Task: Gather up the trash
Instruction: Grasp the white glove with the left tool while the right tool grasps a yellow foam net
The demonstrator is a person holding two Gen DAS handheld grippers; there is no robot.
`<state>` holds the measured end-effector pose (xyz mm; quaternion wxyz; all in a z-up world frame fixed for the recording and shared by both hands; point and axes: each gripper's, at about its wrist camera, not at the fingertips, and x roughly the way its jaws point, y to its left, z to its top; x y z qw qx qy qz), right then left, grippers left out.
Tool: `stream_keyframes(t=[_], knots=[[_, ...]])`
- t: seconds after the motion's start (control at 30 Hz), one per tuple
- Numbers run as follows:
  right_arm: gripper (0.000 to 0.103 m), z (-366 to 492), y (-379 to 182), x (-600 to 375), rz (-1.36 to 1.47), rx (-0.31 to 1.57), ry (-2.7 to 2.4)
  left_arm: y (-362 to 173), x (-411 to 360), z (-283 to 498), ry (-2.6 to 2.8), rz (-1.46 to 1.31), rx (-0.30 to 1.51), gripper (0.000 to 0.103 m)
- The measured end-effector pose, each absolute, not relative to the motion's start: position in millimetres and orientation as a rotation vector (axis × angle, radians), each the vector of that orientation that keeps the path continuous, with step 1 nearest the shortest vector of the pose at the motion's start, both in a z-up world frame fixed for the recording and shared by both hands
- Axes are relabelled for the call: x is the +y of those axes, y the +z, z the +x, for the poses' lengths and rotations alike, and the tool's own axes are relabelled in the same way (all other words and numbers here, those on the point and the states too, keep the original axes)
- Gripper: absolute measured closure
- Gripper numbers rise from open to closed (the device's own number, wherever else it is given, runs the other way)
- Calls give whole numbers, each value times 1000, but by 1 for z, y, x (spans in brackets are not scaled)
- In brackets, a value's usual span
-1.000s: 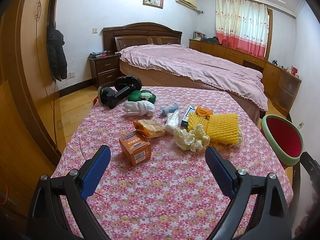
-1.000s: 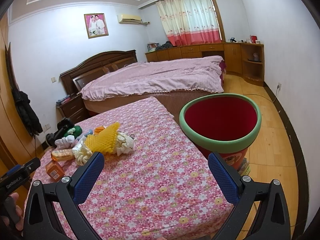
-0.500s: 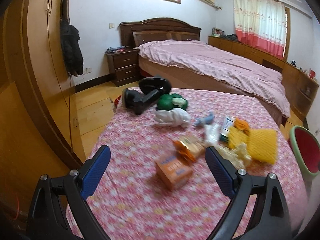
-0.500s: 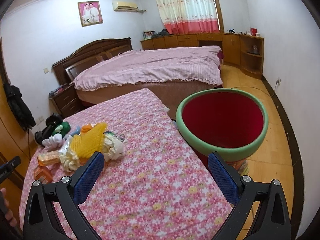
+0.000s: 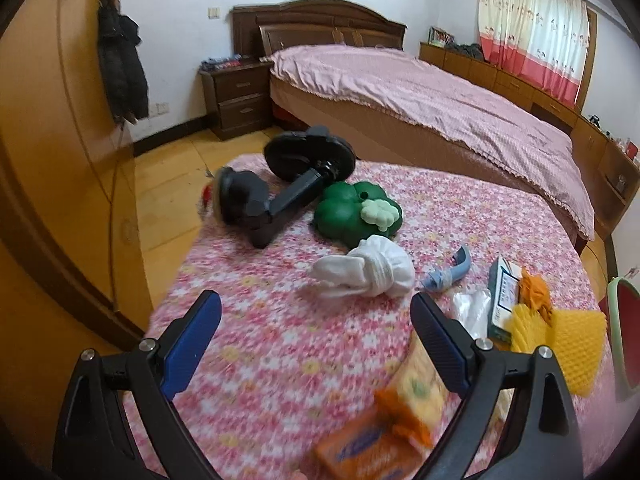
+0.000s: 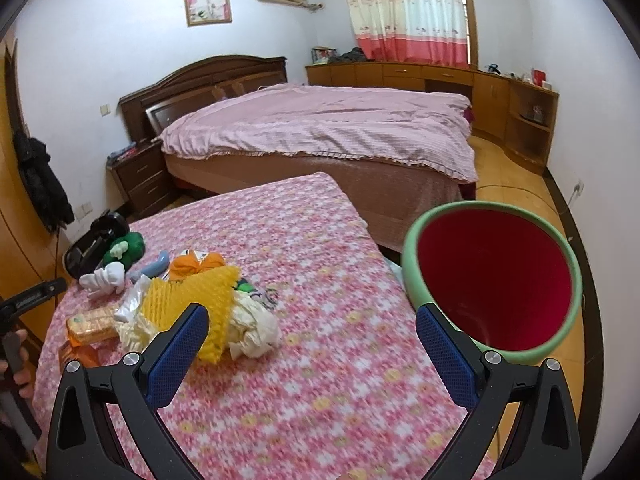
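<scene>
Both claws were spread wide, gripping nothing: left gripper (image 5: 316,330) hovered over the floral table (image 5: 280,360). Right gripper (image 6: 312,344) sat near the yellow foam net (image 6: 196,300) and red bin (image 6: 496,280).

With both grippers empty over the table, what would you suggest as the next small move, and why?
Probably lower the left gripper onto the orange box just below it. Both grippers are open and empty, the trash lies loose on the floral cloth, and the red bin waits empty beside the table.

Both grippers look alike — the left gripper (image 5: 316,334) and right gripper (image 6: 312,344) have black plastic frames with triangular cut-outs, silver screws at the joints, and blue textured pads (image 6: 178,354) lining the fingers. At the right-wrist view's left edge, white lettering marks a black bar.
</scene>
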<state>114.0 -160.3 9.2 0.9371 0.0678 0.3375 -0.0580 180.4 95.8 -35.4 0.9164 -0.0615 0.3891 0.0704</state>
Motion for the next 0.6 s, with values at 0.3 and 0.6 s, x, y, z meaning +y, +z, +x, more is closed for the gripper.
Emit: stream_keyframes(t=[0.3,0.6], knots=[[12,153,-2,-148,143,743,-68,-59,90,232,78,-124,868,10],[24,181,-11,-124,134,774,13,-75,93,252,-27,-184,939,41]])
